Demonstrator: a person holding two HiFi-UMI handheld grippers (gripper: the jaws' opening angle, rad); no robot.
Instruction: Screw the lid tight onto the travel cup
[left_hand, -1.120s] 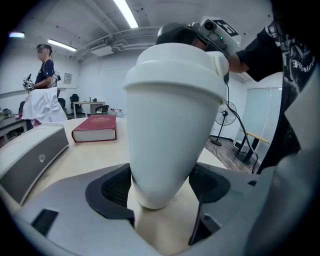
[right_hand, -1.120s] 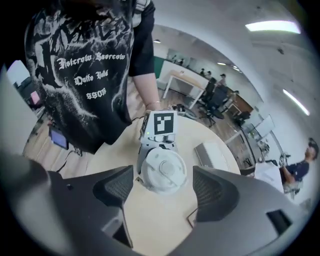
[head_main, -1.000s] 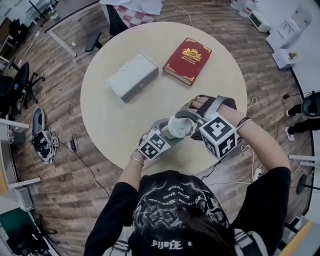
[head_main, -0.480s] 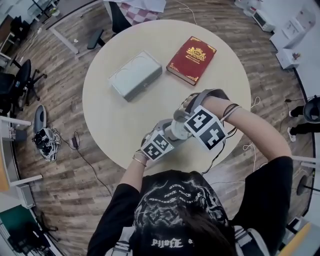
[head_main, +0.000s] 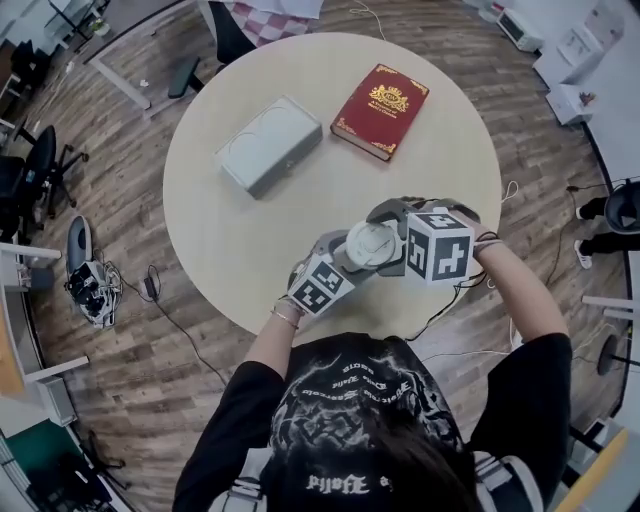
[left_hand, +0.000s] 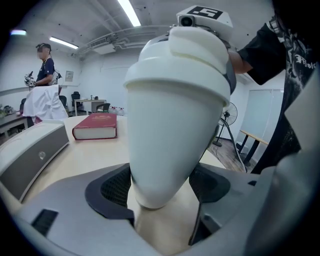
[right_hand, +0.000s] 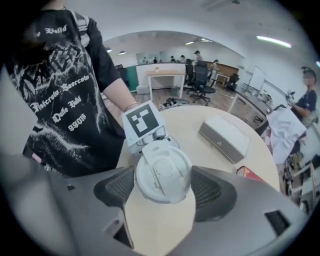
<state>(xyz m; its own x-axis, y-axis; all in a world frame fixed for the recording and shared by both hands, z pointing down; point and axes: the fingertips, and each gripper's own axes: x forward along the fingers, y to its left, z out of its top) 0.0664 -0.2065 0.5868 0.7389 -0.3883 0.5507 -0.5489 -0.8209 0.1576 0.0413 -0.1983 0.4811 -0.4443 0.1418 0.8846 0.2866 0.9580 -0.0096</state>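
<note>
On the far part of the round, pale wooden table (head_main: 230, 230), a flat grey-white rectangular box (head_main: 268, 145) lies to the left. A red hardback book (head_main: 380, 98) with gold ornament lies to its right. Both are well apart from the work, so the near edge is free for the two tools.

At that near edge the left gripper (head_main: 340, 262) reaches in from the person's left. Its jaws are closed on the narrow lower part of the white plastic travel cup (left_hand: 175, 135), and the dark pads press the tapered wall on either side. I judge this low grip is meant to anchor the body against turning while leaving the top free. The cup stands tilted in that grip over the table, near the person.

On top sits the round white plastic lid (right_hand: 162, 172), with its raised flip tab facing up. It is already on the cup's mouth and looks square to it.

The right gripper (head_main: 382, 238) comes down steeply over it from the person's right. Its jaws have just been closing with the lid between them, and they now stand fairly wide, with a pad against the rim on each side. Holding the rim from above lets the wrist roll and twist the lid. How tight the thread is, I cannot tell.
</note>
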